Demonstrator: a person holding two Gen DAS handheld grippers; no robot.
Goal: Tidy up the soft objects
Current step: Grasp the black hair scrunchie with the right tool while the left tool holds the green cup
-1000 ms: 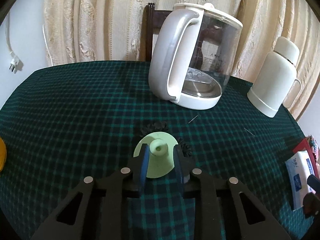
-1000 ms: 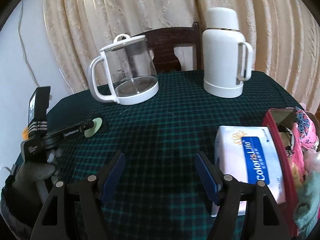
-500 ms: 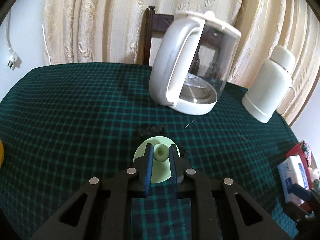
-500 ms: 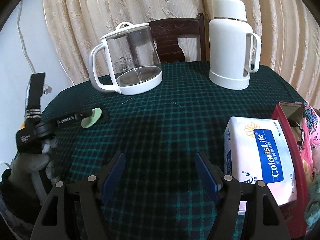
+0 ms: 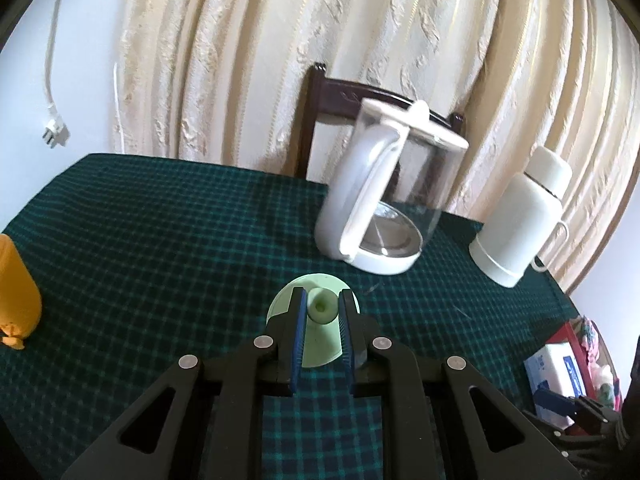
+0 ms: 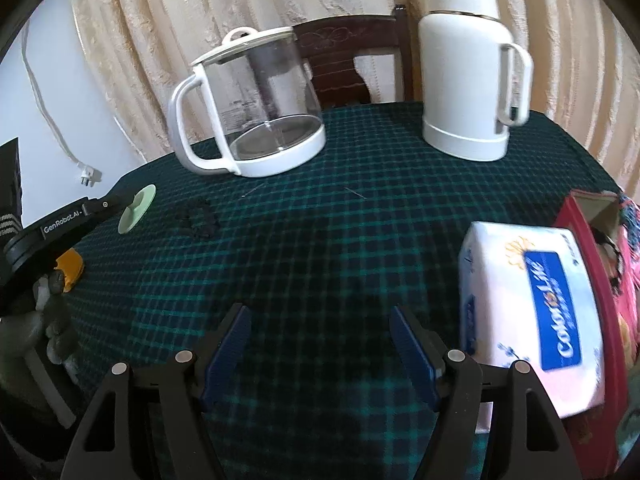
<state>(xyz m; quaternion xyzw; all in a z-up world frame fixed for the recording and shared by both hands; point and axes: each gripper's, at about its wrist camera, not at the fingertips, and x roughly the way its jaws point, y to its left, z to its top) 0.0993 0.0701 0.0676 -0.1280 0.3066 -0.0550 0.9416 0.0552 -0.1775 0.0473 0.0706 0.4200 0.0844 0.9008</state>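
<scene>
Pale green soft disc (image 5: 316, 322) with a raised, dimpled knob at its centre | left gripper (image 5: 322, 312) jaws pinch the knob, disc face-on between and behind them, clear of the green-checked table (image 5: 160, 240) | right gripper (image 6: 320, 338) jaws spread, nothing between them | red box (image 6: 584, 216) right of those jaws holds colourful soft items, tissue pack (image 6: 528, 312) beside it

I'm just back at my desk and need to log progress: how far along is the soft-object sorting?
Done: some soft things already sit in the red box beside the tissue pack.
In hand: the left gripper is shut on the green disc, lifted off the cloth.
Left: the black scrunchie lies on the tablecloth, an orange item sits at the edge, and the right gripper is open and empty.
</scene>
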